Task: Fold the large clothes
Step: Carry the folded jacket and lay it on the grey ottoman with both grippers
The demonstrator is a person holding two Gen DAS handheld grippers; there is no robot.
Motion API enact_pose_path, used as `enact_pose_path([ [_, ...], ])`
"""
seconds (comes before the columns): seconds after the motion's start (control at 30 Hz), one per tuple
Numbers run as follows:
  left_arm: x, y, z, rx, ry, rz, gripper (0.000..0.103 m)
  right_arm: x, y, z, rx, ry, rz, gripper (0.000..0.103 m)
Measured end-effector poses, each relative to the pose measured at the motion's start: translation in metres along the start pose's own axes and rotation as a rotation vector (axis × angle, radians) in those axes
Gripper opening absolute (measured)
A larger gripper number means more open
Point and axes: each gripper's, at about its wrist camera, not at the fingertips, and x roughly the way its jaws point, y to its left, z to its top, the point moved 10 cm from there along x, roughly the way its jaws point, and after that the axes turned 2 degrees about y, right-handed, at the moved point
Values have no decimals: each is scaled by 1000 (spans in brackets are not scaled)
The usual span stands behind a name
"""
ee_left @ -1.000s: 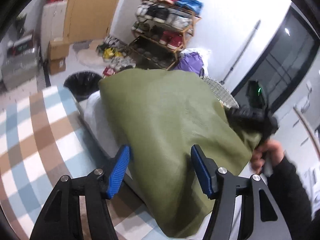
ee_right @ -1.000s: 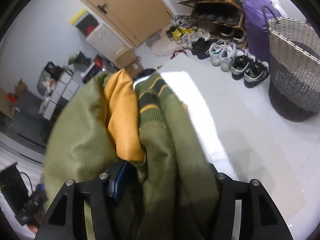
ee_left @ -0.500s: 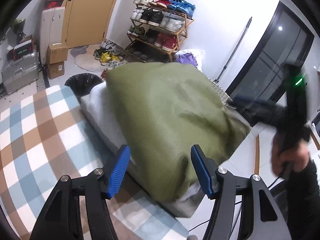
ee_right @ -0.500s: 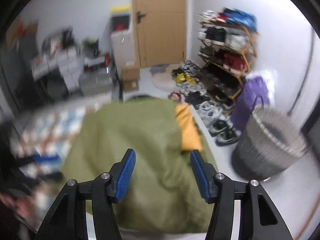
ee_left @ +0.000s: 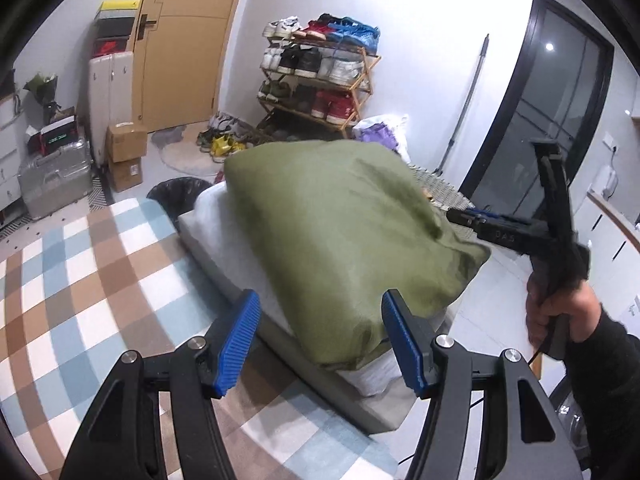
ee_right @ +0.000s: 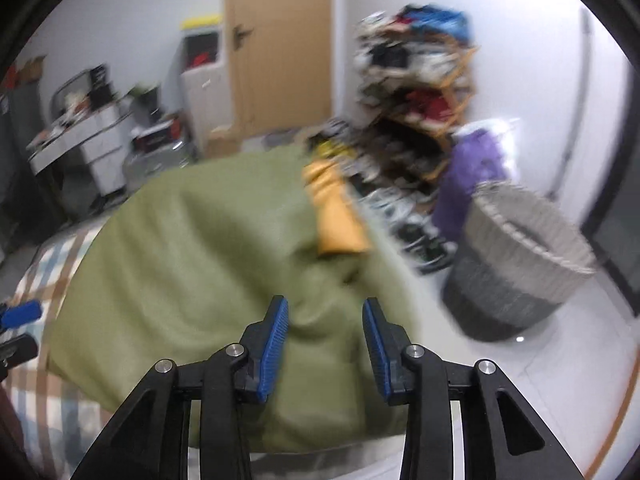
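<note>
On the white table [ee_left: 360, 372] lies the folded green jacket [ee_left: 340, 236]. Both my grippers hang clear of it: left gripper [ee_left: 320, 340] open and empty, right gripper [ee_right: 324, 340] closing on nothing. That puffy fold could spring open or slide off.

Right wrist view smeared: shoe rack [ee_right: 412, 92] and floor shoes [ee_right: 416, 220] unreadable. My green jacket [ee_left: 340, 236] hides most of the cushion [ee_left: 360, 376]. Woven basket [ee_left: 436, 188] mostly behind it. Sleeve [ee_left: 604, 384] cut by frame edge.
</note>
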Motion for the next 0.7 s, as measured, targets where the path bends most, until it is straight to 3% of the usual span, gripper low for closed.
enact_pose_path([
  [0.07, 9, -5, 1, 23, 31, 2, 59, 25, -2, -21, -9, 100, -34, 37],
  [0.13, 13, -12, 6, 57, 19, 3, 59, 44, 9, -40, -27, 140, -37, 37],
  [0.27, 32, -23, 13, 59, 38, -33, 60, 56, 22, -40, -35, 146, -47, 32],
  [0.37, 44, -16, 15, 66, 33, 18, 69, 46, 24, -32, -89, 160, -47, 28],
  [0.47, 48, -15, 11, 90, 44, 38, 72, 0, 34, 11, -70, 10, 16, 28],
  [0.53, 46, -17, 9, 98, 30, 45, 73, -6, 47, 44, -92, -42, 44, 31],
  [0.6, 46, -18, 8, 108, 24, 57, 74, 0, 67, 68, -131, -44, 75, 32],
  [0.7, 45, -18, 8, 113, 22, 55, 74, 40, 89, 100, -165, 21, 64, 32],
])
